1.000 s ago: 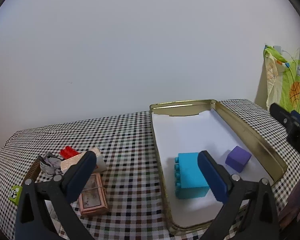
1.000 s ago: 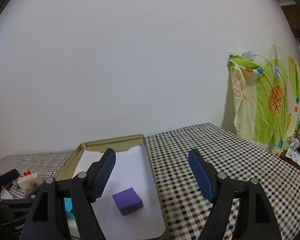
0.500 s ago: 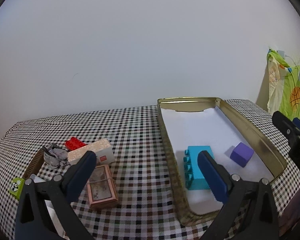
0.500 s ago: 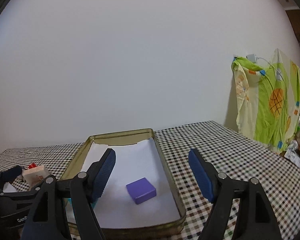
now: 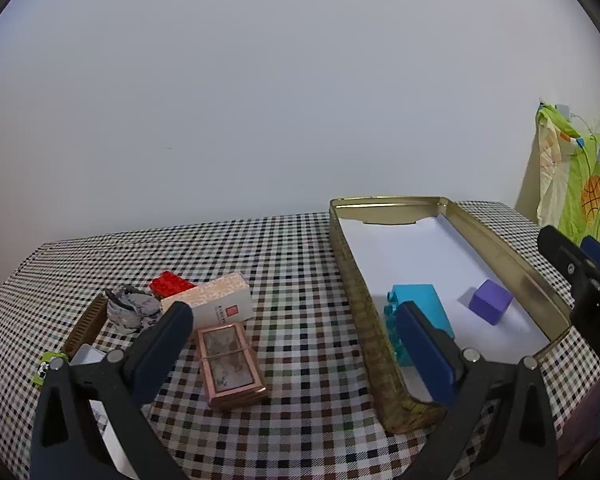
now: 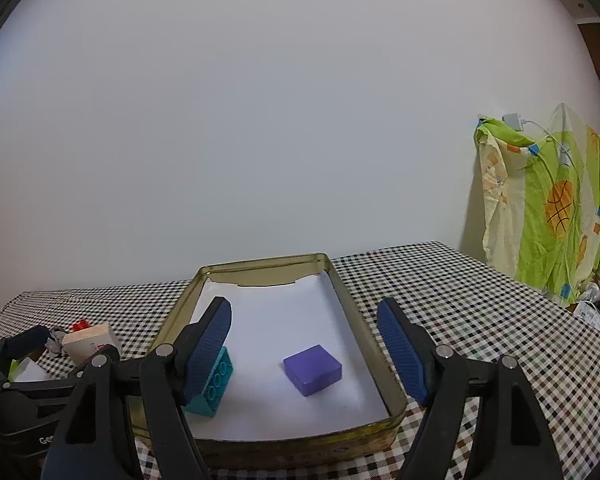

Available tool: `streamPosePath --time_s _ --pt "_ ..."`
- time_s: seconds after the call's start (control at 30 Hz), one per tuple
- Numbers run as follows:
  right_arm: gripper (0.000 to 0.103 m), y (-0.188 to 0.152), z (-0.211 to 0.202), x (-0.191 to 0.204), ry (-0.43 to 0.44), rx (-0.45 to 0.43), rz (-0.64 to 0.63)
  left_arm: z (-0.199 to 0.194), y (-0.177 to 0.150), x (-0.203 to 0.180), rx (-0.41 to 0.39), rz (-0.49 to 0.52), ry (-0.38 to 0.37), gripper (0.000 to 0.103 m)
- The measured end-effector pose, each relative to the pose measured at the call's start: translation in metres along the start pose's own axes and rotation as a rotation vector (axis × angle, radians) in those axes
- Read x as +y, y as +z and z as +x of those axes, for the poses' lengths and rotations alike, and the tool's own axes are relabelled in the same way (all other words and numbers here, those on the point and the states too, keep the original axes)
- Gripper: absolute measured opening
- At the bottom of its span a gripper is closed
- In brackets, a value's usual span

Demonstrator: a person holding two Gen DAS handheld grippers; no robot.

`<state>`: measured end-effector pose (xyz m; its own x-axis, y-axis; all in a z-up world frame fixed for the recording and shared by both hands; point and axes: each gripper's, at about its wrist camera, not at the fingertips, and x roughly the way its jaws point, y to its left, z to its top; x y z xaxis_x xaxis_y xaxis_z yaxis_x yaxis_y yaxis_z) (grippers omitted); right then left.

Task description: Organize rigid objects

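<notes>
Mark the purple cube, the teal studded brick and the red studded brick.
purple cube (image 6: 312, 368), right wrist view, top face
teal studded brick (image 5: 422, 307), left wrist view, smooth upper side
red studded brick (image 5: 171, 284), left wrist view, studded top

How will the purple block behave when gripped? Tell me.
The purple block looks rigid with flat, parallel faces, so it should grip squarely and not roll. It sits low and wide in the tin, so it is unlikely to tip. It is probably light.

A green-and-yellow patterned cloth (image 6: 548, 208) hangs beside the checkered tablecloth (image 6: 460, 292).
</notes>
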<state>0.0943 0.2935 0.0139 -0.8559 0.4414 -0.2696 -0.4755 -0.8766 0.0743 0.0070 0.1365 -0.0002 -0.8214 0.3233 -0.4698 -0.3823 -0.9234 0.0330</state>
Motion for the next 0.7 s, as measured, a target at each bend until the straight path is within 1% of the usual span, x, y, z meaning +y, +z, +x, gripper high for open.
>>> streamPosePath --time_s 0.7 --pt "0.077 -0.004 -0.005 0.021 0.015 0.001 -0.022 -0.007 -0.004 0.009 0.002 -0.013 -0.003 0.102"
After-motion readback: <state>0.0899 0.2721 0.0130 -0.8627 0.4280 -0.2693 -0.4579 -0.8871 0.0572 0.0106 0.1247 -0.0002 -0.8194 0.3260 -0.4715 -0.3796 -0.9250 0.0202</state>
